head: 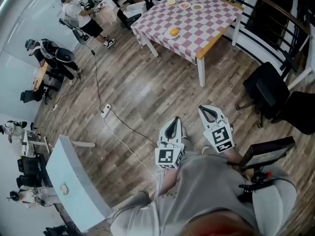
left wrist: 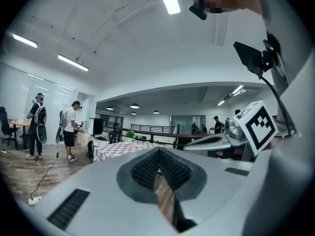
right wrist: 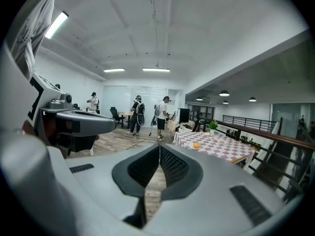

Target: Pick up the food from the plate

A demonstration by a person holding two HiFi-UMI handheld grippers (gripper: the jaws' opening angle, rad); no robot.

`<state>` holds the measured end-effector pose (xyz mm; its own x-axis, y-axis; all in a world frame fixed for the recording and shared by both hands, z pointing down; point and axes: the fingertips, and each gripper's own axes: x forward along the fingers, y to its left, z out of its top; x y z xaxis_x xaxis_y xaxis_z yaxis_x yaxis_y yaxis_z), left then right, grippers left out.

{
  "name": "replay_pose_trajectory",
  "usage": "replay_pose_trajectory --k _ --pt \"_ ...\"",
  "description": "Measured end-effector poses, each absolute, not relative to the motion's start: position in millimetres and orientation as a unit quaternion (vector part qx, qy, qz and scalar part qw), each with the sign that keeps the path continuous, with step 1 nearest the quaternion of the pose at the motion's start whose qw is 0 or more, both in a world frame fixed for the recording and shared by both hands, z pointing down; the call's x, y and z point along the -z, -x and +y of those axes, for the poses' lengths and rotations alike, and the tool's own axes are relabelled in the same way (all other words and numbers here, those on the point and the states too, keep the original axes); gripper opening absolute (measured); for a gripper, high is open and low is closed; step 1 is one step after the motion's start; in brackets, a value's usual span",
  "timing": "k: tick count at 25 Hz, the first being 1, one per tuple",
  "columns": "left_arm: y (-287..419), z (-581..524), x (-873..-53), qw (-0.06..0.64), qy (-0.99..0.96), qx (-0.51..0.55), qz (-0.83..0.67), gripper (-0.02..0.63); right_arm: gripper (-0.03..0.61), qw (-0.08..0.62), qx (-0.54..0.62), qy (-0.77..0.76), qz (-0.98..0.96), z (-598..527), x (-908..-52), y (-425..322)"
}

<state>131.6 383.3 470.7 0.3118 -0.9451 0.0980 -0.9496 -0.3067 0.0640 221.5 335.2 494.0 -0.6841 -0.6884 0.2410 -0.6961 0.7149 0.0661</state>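
Observation:
A table with a pink checked cloth (head: 197, 26) stands far ahead across the wood floor. On it an orange food item (head: 174, 32) lies on a white plate (head: 169, 35) near the front corner; it also shows as the orange food (right wrist: 196, 145). More small plates (head: 184, 6) sit at the far side. My left gripper (head: 173, 124) and right gripper (head: 207, 113) are held close to my body, well short of the table. Both have their jaws shut with nothing between them. The left gripper view shows the checked table (left wrist: 123, 147) in the distance.
Black office chairs (head: 268, 90) stand to the right of the table, by a dark railing (head: 275, 9). A white cable and power strip (head: 106, 111) lie on the floor ahead-left. People (head: 81, 16) work at desks at the far left. A pale board (head: 74, 181) leans at lower left.

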Motion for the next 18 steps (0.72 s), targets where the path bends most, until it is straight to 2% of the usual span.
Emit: replay_pose_trajectory --k 7,18 --pt "-103 329 -459 0.036 -0.812 0.003 -0.582 0.008 0.015 0.079 -0.023 -0.388 -0.918 291 -472 -186" --pt "-25 242 -471 0.032 -0.813 0.014 -0.581 0.009 0.015 0.095 -0.028 -0.401 -0.911 211 -489 -125"
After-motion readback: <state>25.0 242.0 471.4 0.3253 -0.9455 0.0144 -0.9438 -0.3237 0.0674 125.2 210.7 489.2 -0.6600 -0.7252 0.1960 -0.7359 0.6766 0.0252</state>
